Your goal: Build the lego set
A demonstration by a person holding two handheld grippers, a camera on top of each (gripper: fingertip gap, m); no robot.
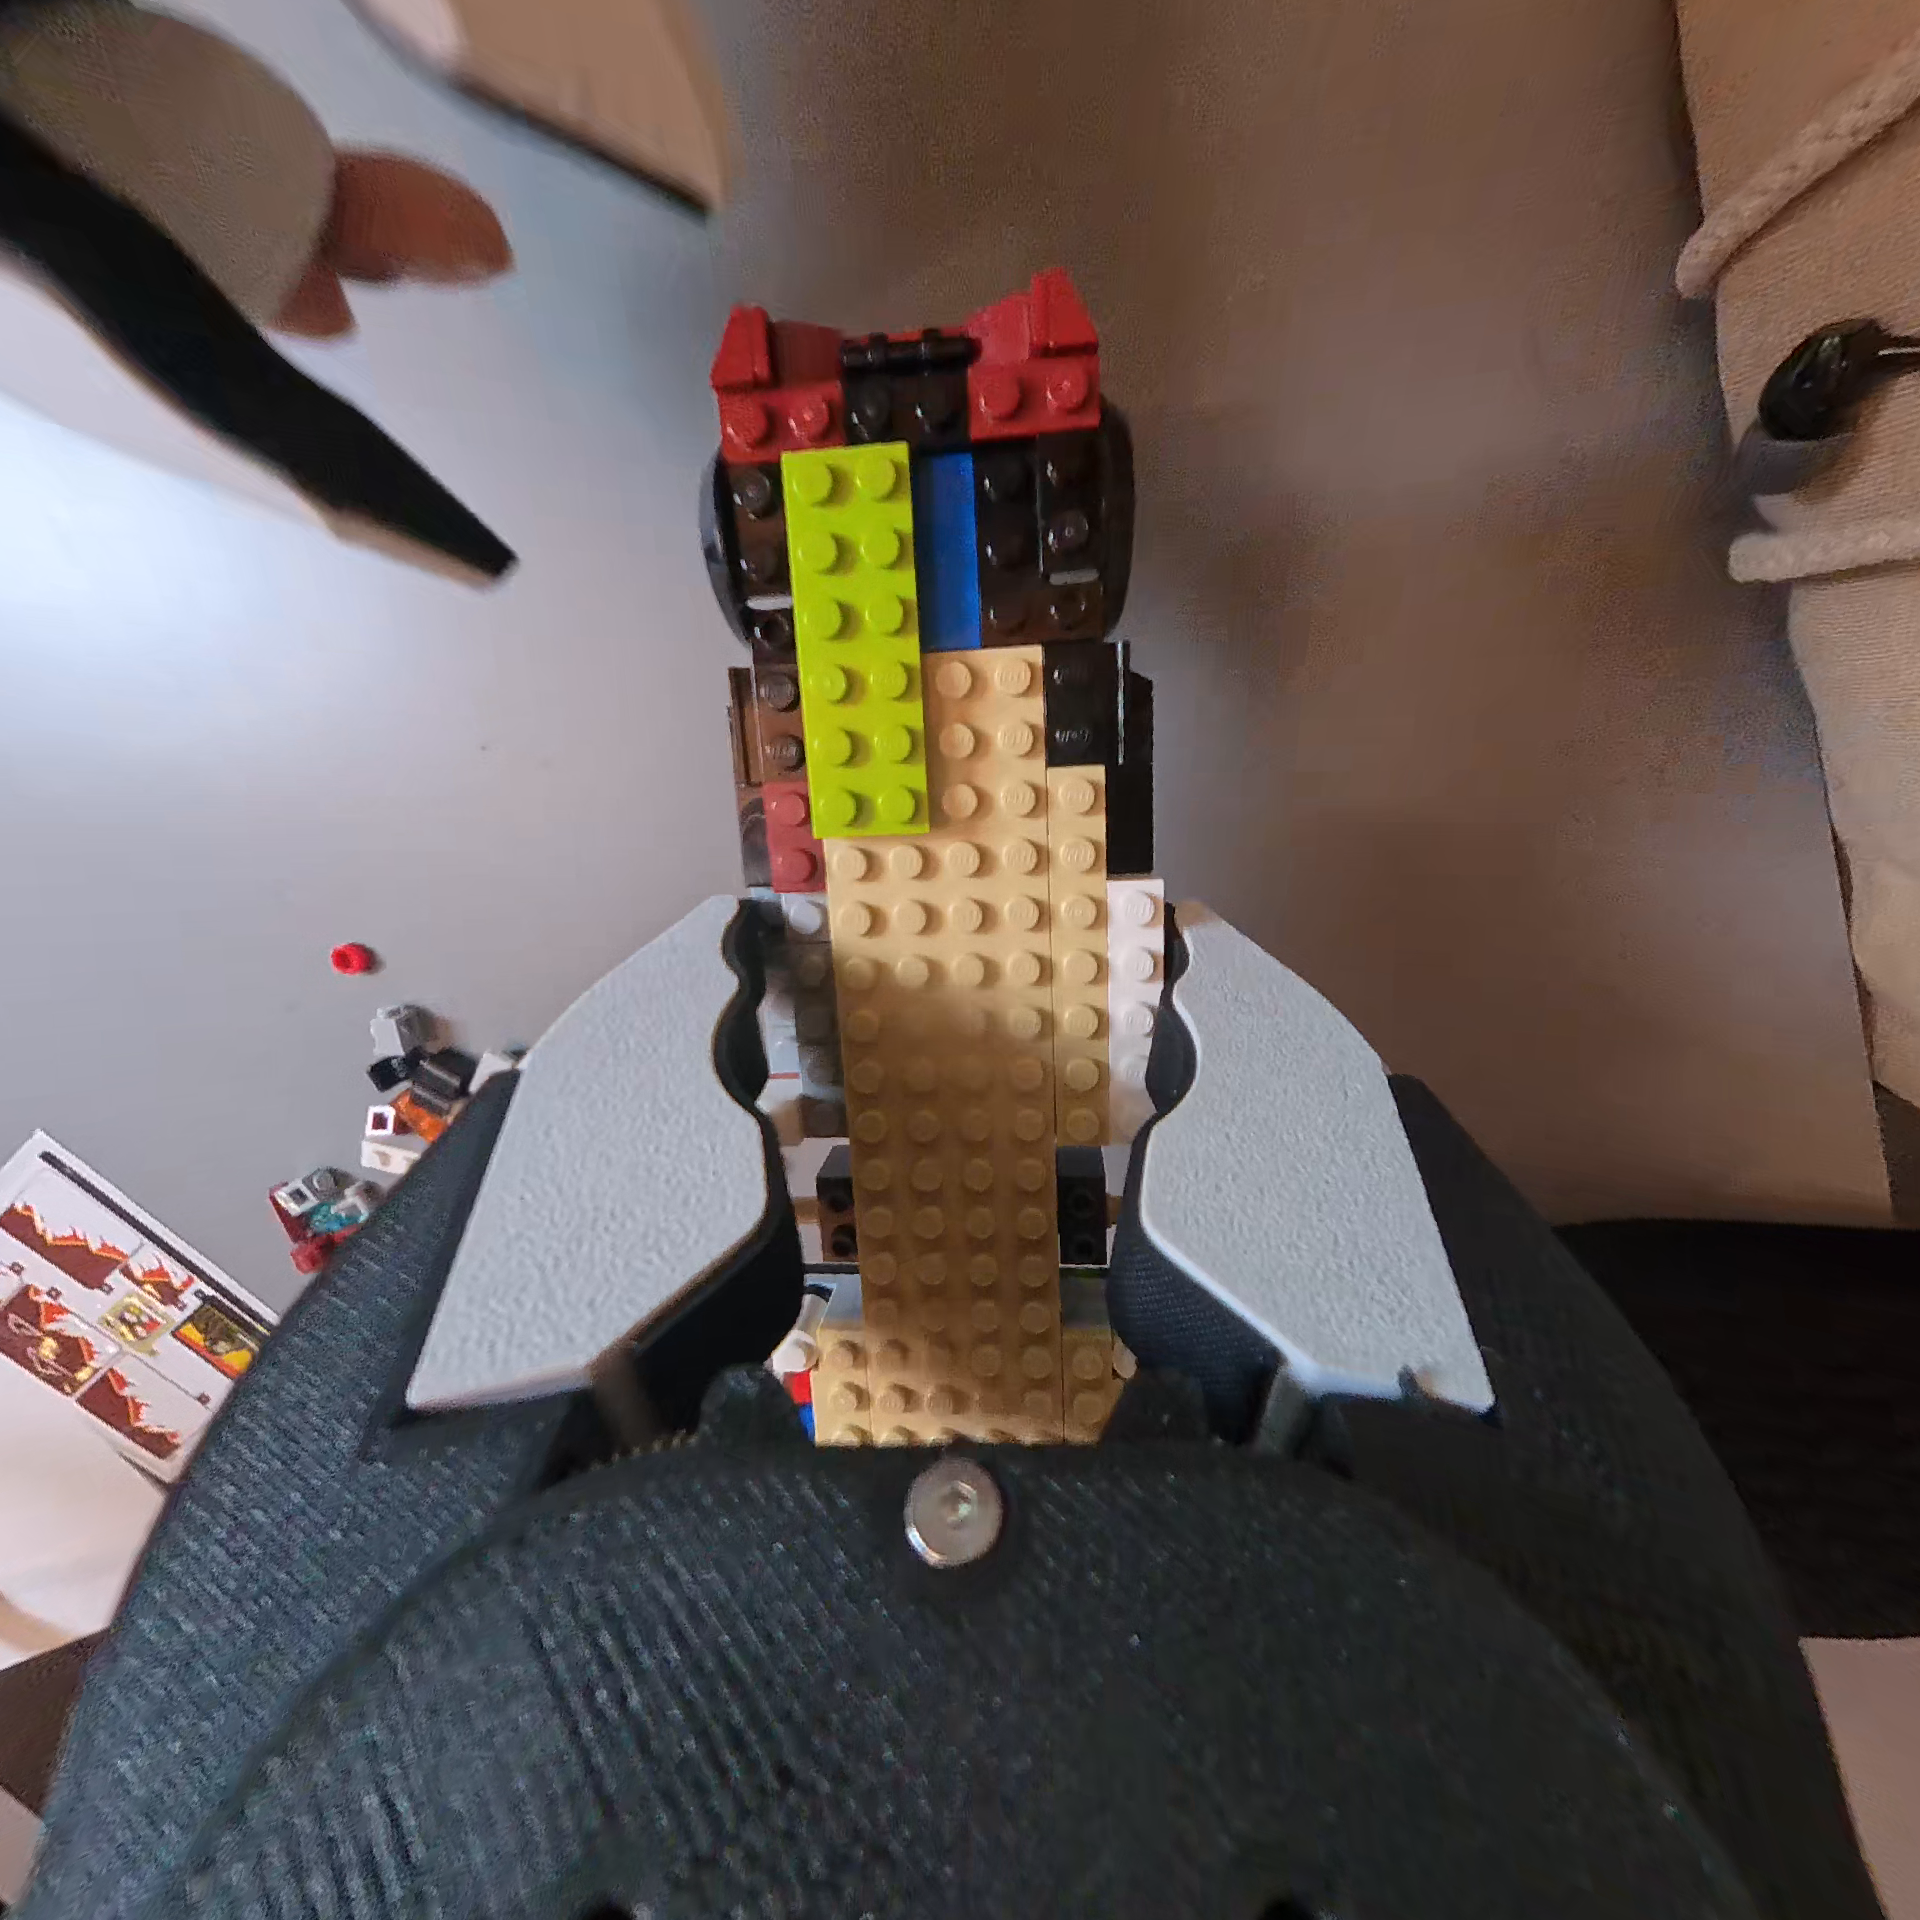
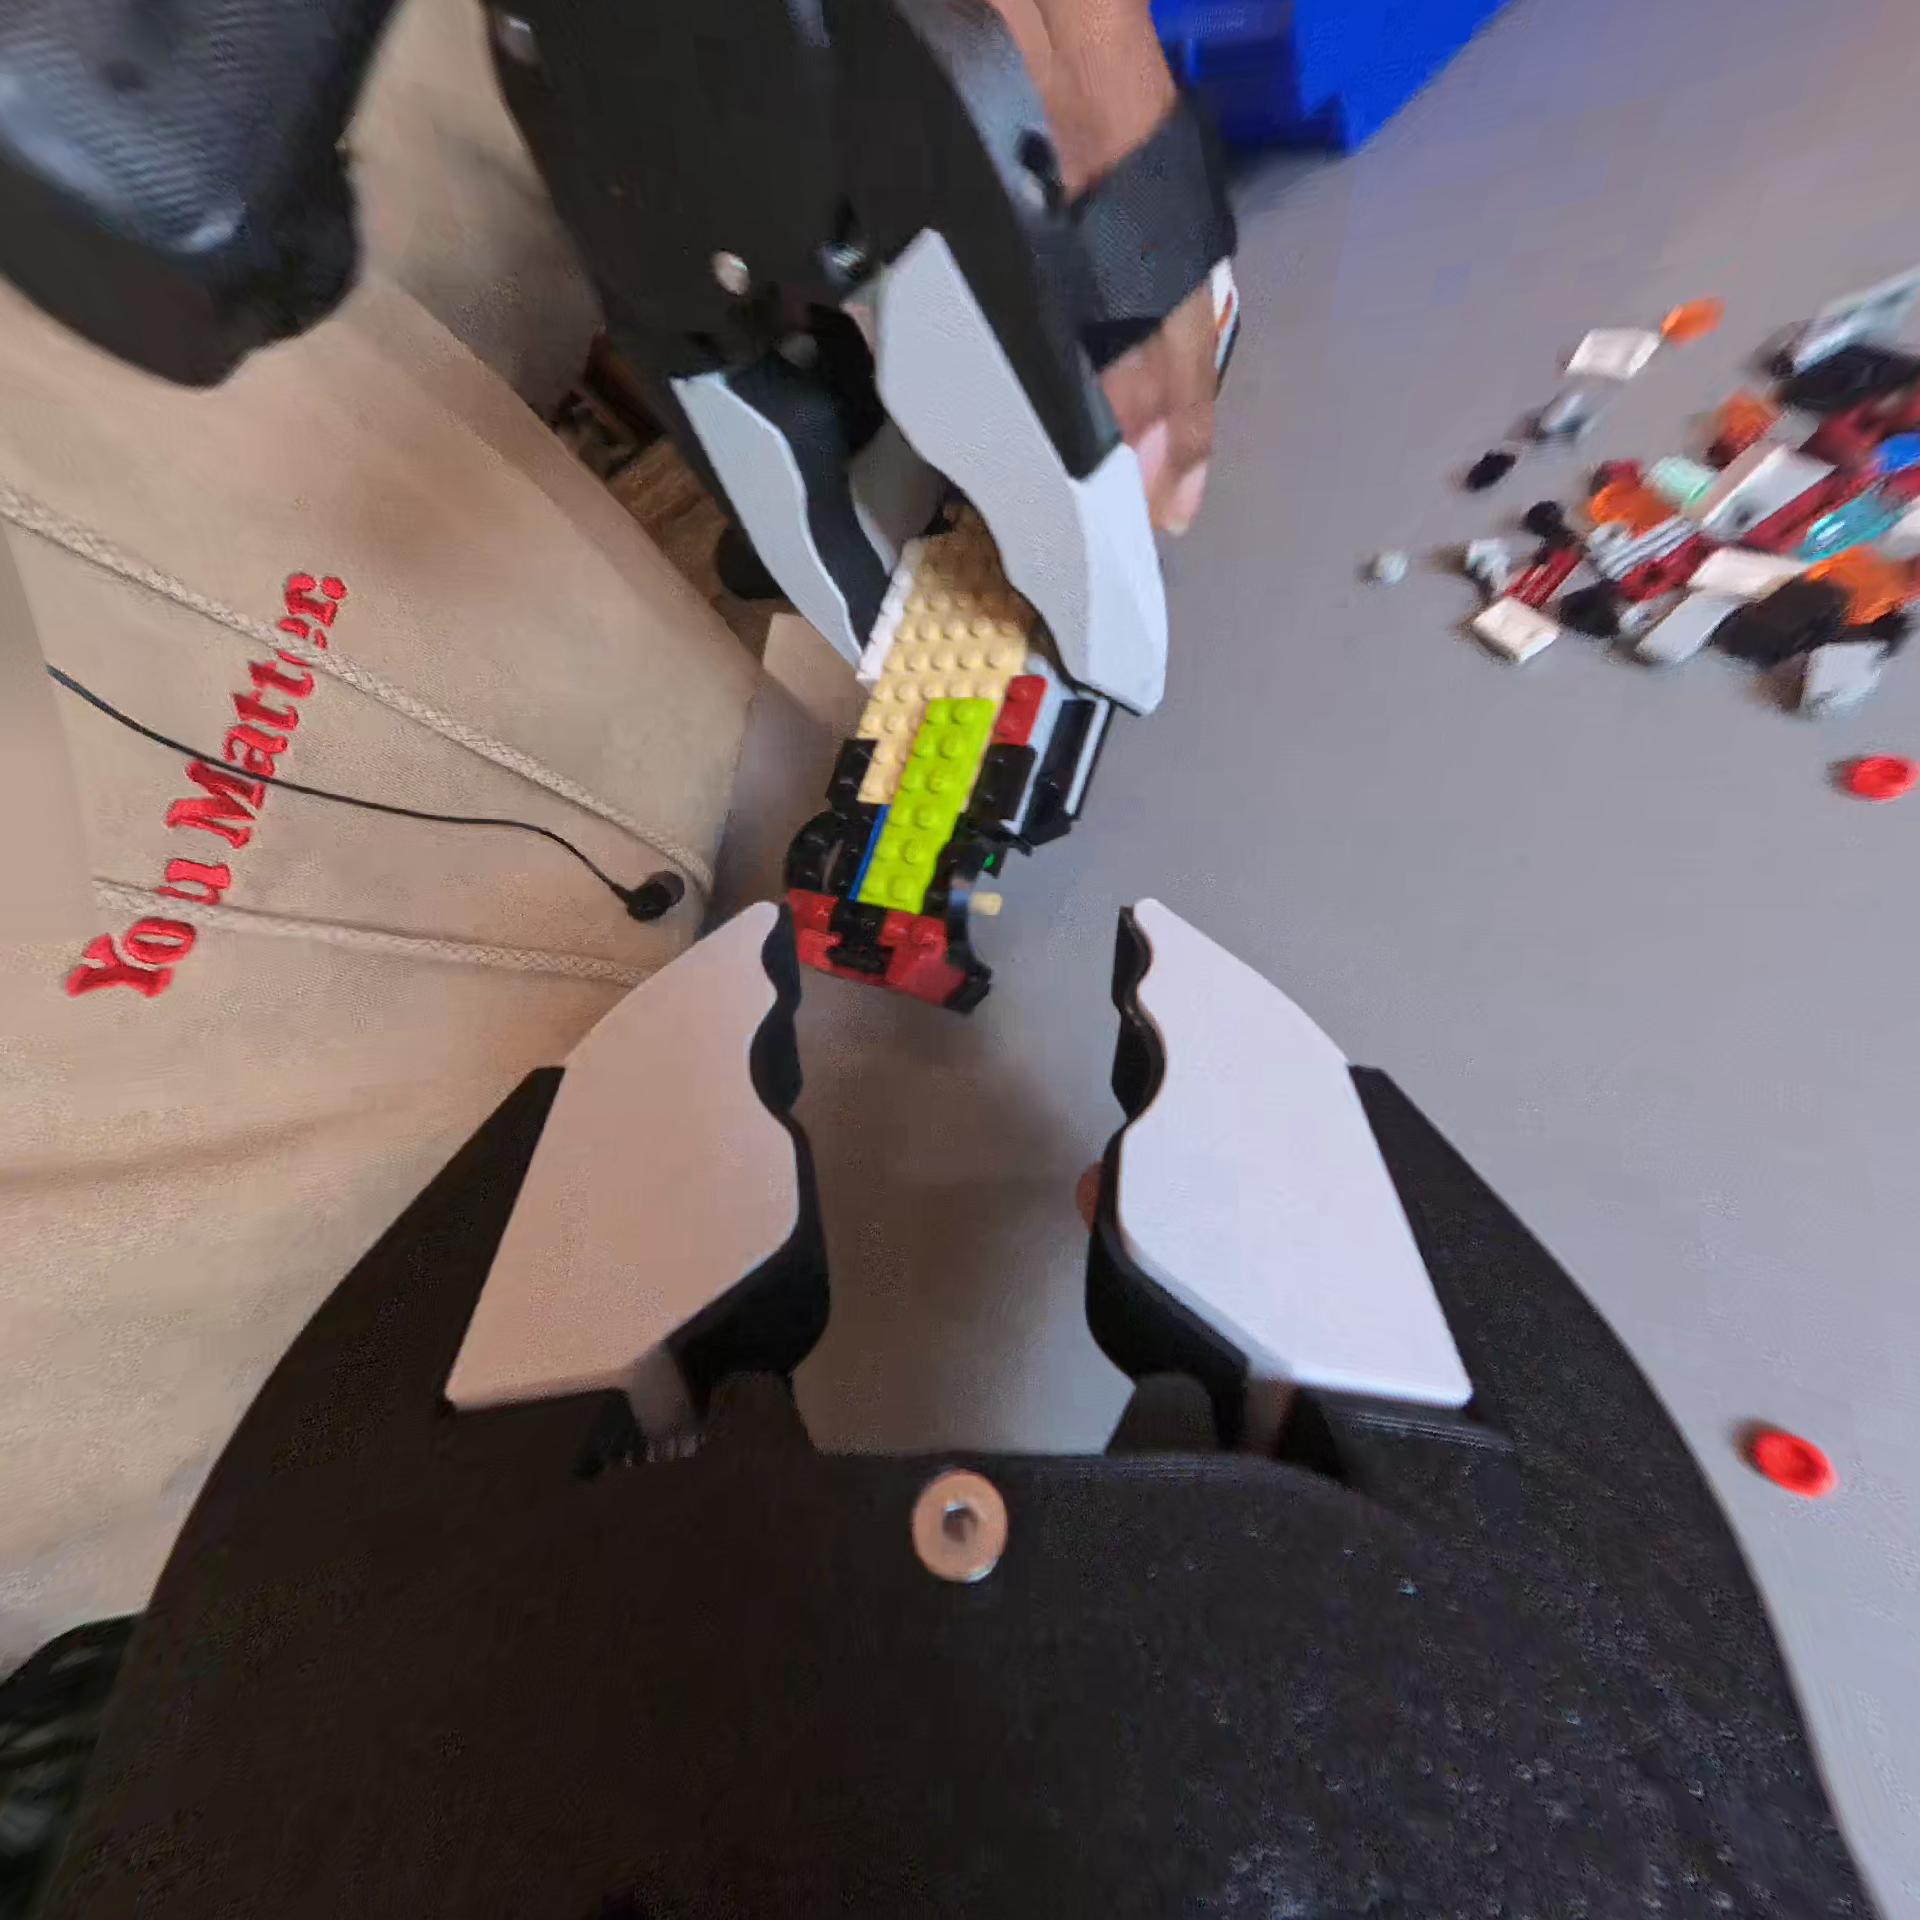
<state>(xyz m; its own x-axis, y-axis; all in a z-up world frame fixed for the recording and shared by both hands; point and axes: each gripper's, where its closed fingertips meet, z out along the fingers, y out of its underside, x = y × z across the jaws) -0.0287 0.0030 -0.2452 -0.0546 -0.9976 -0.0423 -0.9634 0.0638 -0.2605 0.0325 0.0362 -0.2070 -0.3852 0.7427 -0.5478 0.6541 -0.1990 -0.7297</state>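
My left gripper [image 1: 956,987] is shut on a long brick model [image 1: 935,935], its pads pressing on both sides near the middle. The model has a tan studded plate, a lime plate [image 1: 857,634], a blue strip, black parts and a dark red end [image 1: 904,384] that points away from me. In the right wrist view the left gripper [image 2: 997,665] holds the model [image 2: 925,800] above the grey table, red end towards the camera. My right gripper [image 2: 951,935] is open and holds nothing. The model's red end [image 2: 883,951] lies just beyond its left fingertip [image 2: 727,987], close to it.
A pile of loose bricks [image 2: 1714,540] lies on the grey table [image 2: 1455,1039], and also shows in the left wrist view [image 1: 405,1122]. Small red round pieces [image 2: 1875,776] [image 2: 1787,1460] lie apart. A printed sheet [image 1: 104,1299] lies at the left. A person in a beige top [image 2: 312,727] sits close. A blue bin [image 2: 1330,73] stands at the back.
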